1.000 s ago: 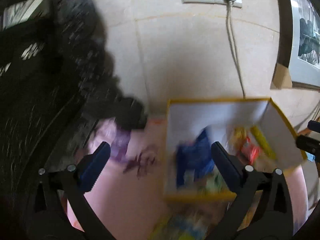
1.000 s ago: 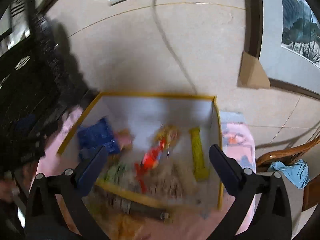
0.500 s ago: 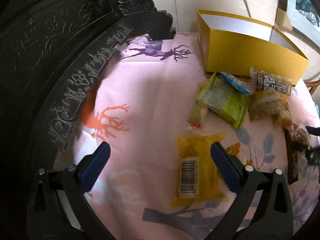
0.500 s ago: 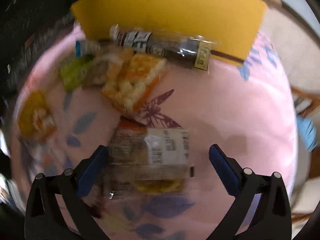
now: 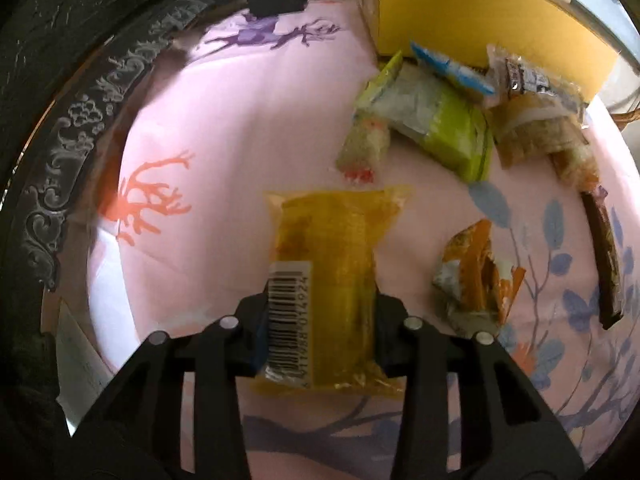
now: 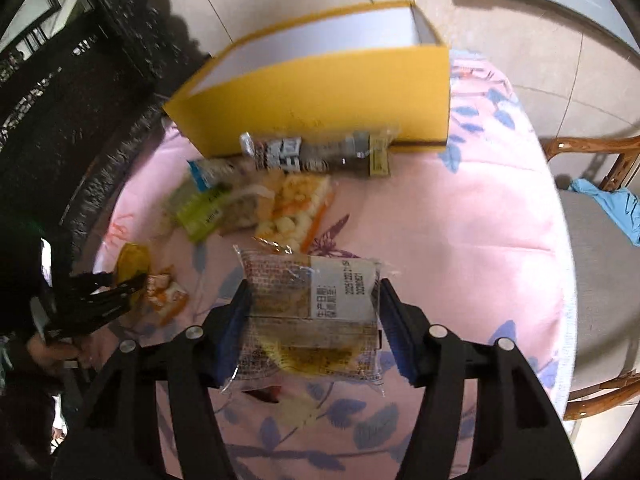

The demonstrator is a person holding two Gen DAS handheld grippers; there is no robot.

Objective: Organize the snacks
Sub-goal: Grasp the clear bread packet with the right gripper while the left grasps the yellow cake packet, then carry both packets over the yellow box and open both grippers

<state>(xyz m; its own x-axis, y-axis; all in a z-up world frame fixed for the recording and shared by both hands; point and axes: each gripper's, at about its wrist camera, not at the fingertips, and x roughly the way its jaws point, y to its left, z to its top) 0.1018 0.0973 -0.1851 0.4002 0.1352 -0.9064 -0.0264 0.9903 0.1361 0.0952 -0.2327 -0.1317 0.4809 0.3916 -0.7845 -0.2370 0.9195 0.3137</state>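
Left wrist view: left gripper [image 5: 320, 312], jaws just closing, now pinched on the near end of a yellow snack packet [image 5: 332, 276] lying barcode-up on the pink-clothed counter [image 5: 224, 152]. Ahead of the jaws: a green packet [image 5: 444, 128], then the yellow box [image 5: 480, 20]. To their right lies an orange-and-white packet [image 5: 476, 276].

Right wrist view: right gripper [image 6: 314, 328], jaws just closing, their blue pads against both sides of a clear-wrapped brown snack [image 6: 308, 312] with a white label. Ahead of these jaws: a heap of packets, a long dark bar packet [image 6: 316, 152], then the yellow box wall. Left gripper shows far left of the jaws. A wooden chair [image 6: 592, 184] stands to the right.
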